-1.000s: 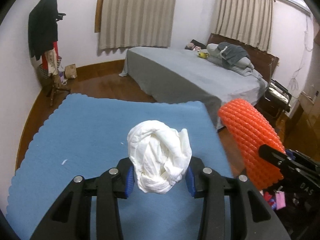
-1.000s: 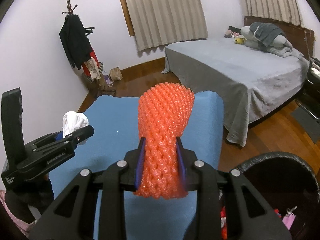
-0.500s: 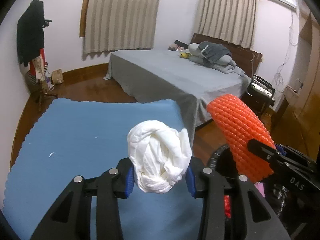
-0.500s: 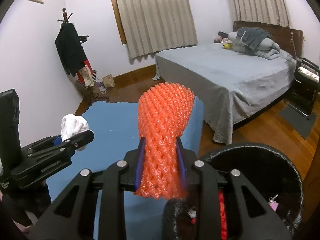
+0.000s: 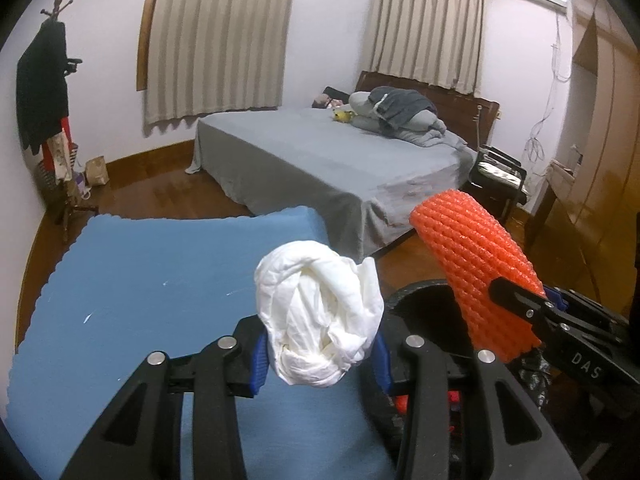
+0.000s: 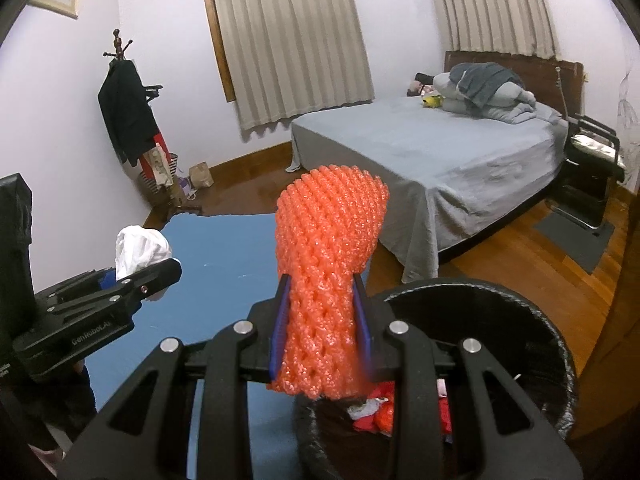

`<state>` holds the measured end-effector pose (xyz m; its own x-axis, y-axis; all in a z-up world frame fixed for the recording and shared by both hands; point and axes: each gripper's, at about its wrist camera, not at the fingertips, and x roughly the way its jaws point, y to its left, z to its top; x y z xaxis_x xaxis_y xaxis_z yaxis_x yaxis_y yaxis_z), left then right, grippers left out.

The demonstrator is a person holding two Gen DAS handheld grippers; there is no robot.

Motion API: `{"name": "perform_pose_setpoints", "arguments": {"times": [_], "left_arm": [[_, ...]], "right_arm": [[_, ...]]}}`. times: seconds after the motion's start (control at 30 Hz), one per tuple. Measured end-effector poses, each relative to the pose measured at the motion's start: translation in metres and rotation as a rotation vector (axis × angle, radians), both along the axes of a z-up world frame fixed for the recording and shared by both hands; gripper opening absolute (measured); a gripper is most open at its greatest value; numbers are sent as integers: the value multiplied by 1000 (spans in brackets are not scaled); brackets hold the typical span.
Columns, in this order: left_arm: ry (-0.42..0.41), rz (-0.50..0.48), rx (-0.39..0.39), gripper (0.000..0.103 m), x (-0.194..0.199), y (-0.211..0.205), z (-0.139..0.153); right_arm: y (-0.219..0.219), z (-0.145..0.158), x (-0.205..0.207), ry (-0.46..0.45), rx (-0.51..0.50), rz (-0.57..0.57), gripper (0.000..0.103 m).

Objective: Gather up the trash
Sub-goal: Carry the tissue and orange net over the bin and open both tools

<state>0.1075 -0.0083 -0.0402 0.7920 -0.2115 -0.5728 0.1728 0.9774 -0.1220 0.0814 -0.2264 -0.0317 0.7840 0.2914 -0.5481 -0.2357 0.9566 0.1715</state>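
We hold our left gripper (image 5: 320,354) partly closed, its blue pads (image 5: 259,360) pressing from both sides on a crumpled white wad (image 5: 318,314) of tissue or thin plastic, which bulges up and out above the fingertips. In the left wrist view the wad hangs over the near right part of the blue mat (image 5: 160,276), close to that mat's right edge.

Our right gripper (image 6: 320,338) is narrower, its pads clamped on the lower neck of an orange foam net sleeve (image 6: 328,256). The sleeve stands roughly upright and flares wide above the jaws; its bottom end pokes out just below them. It hangs at the near left rim of the black trash bin (image 6: 560,352), with red and white scraps (image 6: 380,404) visible inside the bin beneath it.

In the right wrist view the left gripper sits well to the left of the sleeve, over the mat. The bin stands just beside the mat's right edge on the wooden floor (image 6: 500,252).

Farther back we see the grey bed (image 5: 320,160) with bundled bedding at its head, a coat rack (image 5: 48,92) at the far left wall, and curtained windows (image 5: 216,36).
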Motion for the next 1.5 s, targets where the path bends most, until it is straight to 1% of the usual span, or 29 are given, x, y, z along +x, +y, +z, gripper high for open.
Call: {"name": "perform_pose_setpoints", "arguments": {"times": [0.4, 0.83, 1.2, 1.5], "left_arm": [[-34, -71, 8, 41, -14, -34, 14], [-51, -169, 18, 41, -16, -78, 16], [-44, -247, 22, 42, -8, -116, 1], [-18, -306, 22, 42, 12, -143, -20]], "right_arm": [[-32, 3, -25, -20, -2, -62, 28], [-79, -3, -42, -22, -28, -166, 28], [-105, -16, -42, 4, -36, -224, 28], [-125, -43, -34, 62, -45, -268, 28]]}}
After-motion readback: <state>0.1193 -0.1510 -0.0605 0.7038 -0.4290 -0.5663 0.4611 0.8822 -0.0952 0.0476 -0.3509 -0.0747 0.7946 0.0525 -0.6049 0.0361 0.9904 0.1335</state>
